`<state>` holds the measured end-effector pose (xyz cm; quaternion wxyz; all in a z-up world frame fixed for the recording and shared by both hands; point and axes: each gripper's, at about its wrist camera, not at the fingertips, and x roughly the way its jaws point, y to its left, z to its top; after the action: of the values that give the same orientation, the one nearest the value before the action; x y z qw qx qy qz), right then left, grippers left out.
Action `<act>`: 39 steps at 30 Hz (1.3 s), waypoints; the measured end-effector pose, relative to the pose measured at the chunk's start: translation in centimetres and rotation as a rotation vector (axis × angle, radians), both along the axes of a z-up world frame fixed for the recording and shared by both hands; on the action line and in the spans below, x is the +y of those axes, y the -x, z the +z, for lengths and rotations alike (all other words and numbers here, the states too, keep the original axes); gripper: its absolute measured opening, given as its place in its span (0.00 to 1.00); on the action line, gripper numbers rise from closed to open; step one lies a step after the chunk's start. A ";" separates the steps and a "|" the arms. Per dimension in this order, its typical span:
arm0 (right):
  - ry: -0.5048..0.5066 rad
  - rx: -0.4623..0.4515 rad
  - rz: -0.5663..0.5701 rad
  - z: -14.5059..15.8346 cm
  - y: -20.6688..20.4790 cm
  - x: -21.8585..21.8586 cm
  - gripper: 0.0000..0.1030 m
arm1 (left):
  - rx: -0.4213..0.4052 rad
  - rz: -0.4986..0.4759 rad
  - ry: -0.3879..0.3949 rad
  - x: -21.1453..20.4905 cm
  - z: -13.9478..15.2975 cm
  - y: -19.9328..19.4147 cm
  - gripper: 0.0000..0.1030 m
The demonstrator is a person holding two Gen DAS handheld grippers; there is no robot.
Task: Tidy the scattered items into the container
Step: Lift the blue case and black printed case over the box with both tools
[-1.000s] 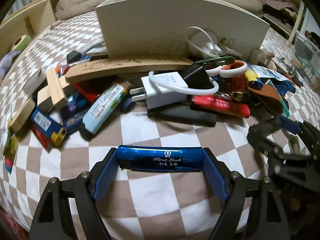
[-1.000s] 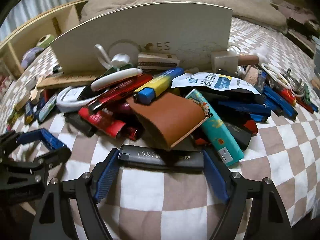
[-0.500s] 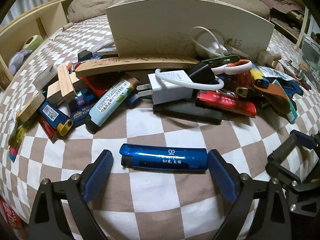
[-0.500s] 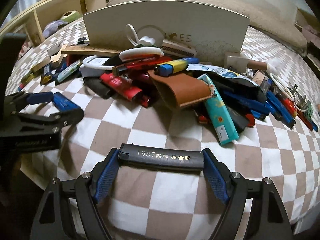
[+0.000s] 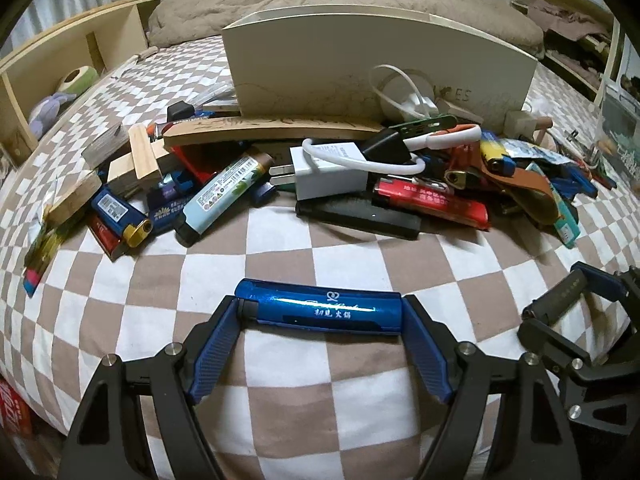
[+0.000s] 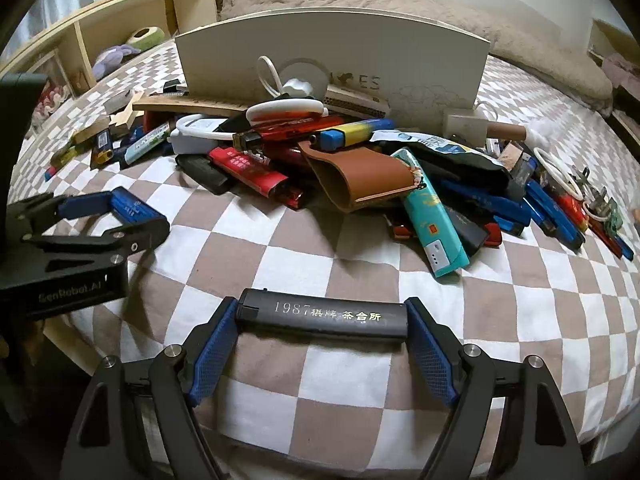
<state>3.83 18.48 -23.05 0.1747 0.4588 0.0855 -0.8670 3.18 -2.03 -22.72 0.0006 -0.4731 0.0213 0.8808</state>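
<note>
Left gripper point(image 5: 322, 314) is clamped endwise on a blue lighter point(image 5: 320, 312), held just above the checkered bedspread point(image 5: 352, 256); right gripper point(image 6: 322, 316) likewise grips a black lighter point(image 6: 322, 314) by its ends. Ahead of both, the white container point(image 5: 380, 66) stands upright, its inside hidden from view. Most of the work looks undone: a thick pile of lighters, a white charger point(image 5: 332, 170), wooden blocks point(image 5: 138, 160) and a brown leather pouch point(image 6: 360, 176) lies heaped against its front wall.

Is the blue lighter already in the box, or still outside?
Outside. The blue lighter is clamped endwise in the left tongs over the checkered blanket, well short of the white box.
</note>
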 end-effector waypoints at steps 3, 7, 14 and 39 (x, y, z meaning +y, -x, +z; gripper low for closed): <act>0.002 0.011 -0.001 0.3 0.1 -0.3 0.80 | 0.007 0.004 -0.023 0.8 0.5 -0.9 0.78; 0.017 0.052 -0.018 1.6 0.3 -0.2 0.80 | 0.027 0.007 -0.087 2.3 1.9 -2.0 0.78; 0.056 0.158 -0.045 5.1 1.4 0.5 0.80 | 0.132 0.000 -0.091 2.9 5.8 -0.7 0.78; 0.113 0.488 -0.039 17.4 7.9 0.6 0.80 | 0.429 -0.024 -0.126 3.3 17.7 6.2 0.78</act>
<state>-4.09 19.12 -5.70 0.1572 0.2268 0.0677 -0.9588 -3.04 1.30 -5.06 0.0359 -0.2739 -0.0284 0.9607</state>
